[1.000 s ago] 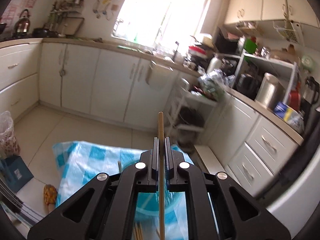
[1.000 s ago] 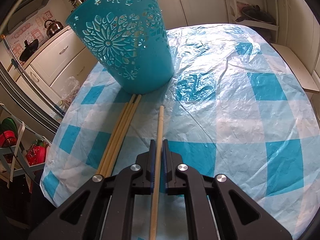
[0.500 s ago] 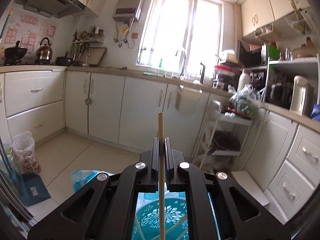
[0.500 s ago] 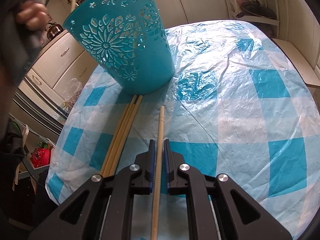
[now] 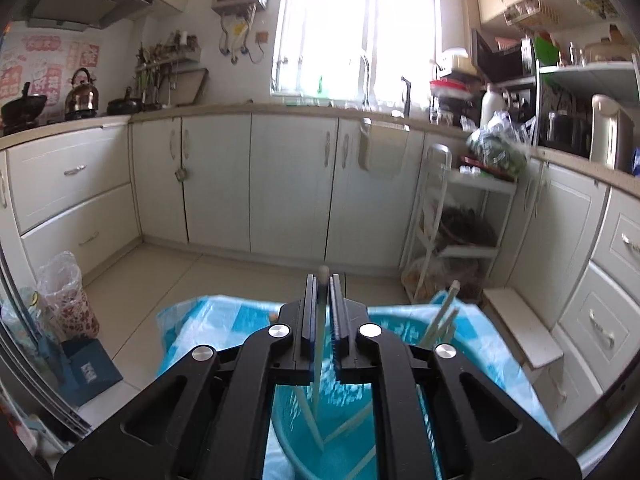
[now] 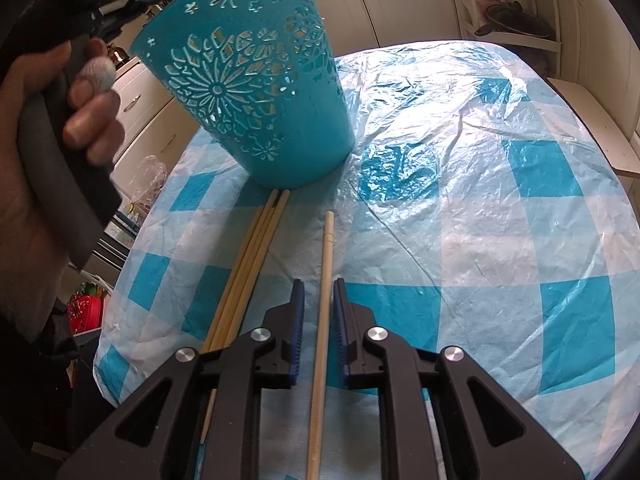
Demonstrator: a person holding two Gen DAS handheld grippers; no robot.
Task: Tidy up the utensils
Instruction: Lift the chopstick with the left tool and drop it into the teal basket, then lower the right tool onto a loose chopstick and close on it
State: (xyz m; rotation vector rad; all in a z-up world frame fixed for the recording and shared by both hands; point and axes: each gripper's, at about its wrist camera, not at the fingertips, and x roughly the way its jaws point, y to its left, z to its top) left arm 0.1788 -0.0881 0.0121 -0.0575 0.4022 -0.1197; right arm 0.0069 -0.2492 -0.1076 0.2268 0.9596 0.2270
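Left wrist cam sat directly above the teal basket (image 5: 332, 432), facing the cabinets at 12 o'clock; right wrist cam looked steeply down, close over the checked tablecloth (image 6: 460, 240), same basket (image 6: 256, 92) at 11 o'clock.

Basket (image 6: 256, 92): teal plastic, smooth, slight sheen, wall pierced with floral cut-outs.
Table cover (image 6: 460, 208): thin plastic sheet, blue-and-white check, glossy, heavily wrinkled, bright glare patches.
Chopsticks (image 6: 244, 276): pale wood or bamboo, matt, smooth.
Single chopstick (image 6: 324, 292) between the right jaws: same pale matt wood.
Right gripper (image 6: 319, 312): matt black plastic body, shiny metal screw heads, ribbed blue pads.
Left gripper (image 5: 323, 300): same black plastic, metal screws.
Cabinets (image 5: 288, 176): cream, smooth, semi-gloss.
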